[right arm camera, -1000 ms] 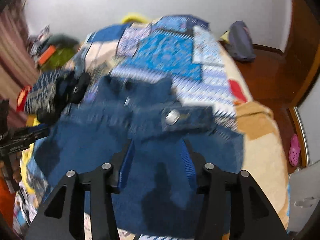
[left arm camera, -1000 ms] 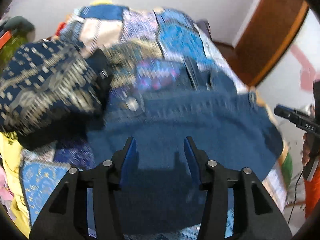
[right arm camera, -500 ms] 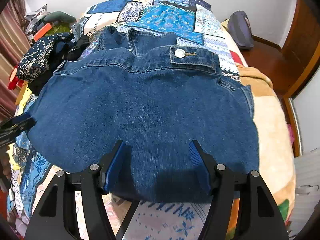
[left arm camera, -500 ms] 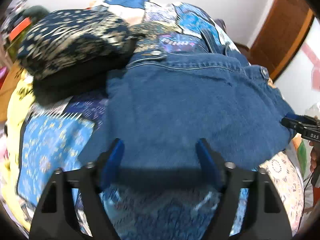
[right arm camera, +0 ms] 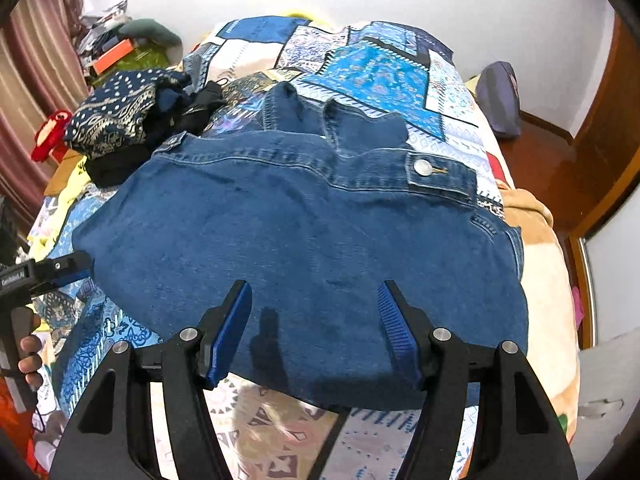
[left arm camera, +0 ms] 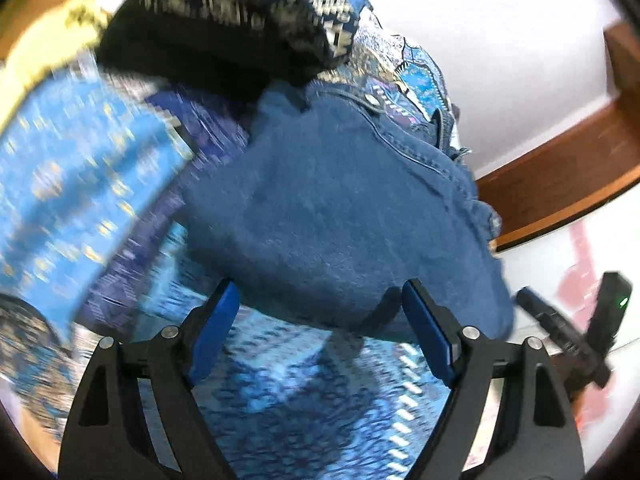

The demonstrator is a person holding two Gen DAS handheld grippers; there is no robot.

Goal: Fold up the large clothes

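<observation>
Denim jacket (right arm camera: 304, 248): lies folded and flat on the patchwork bedspread (right arm camera: 376, 72) of the bed, collar away from the grippers.
Right gripper (right arm camera: 316, 320): jaws spread wide, empty, over the jacket's near edge.
Left gripper (left arm camera: 320, 324): jaws spread wide, empty, at the jacket's left edge; view blurred.
Clothes pile (right arm camera: 132, 128): dark patterned fabrics heaped beside the jacket's far left corner.

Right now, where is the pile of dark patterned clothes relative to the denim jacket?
In the right wrist view, the dark patterned pile sits on the patchwork bedspread at upper left, touching the denim jacket at its far-left corner.
</observation>
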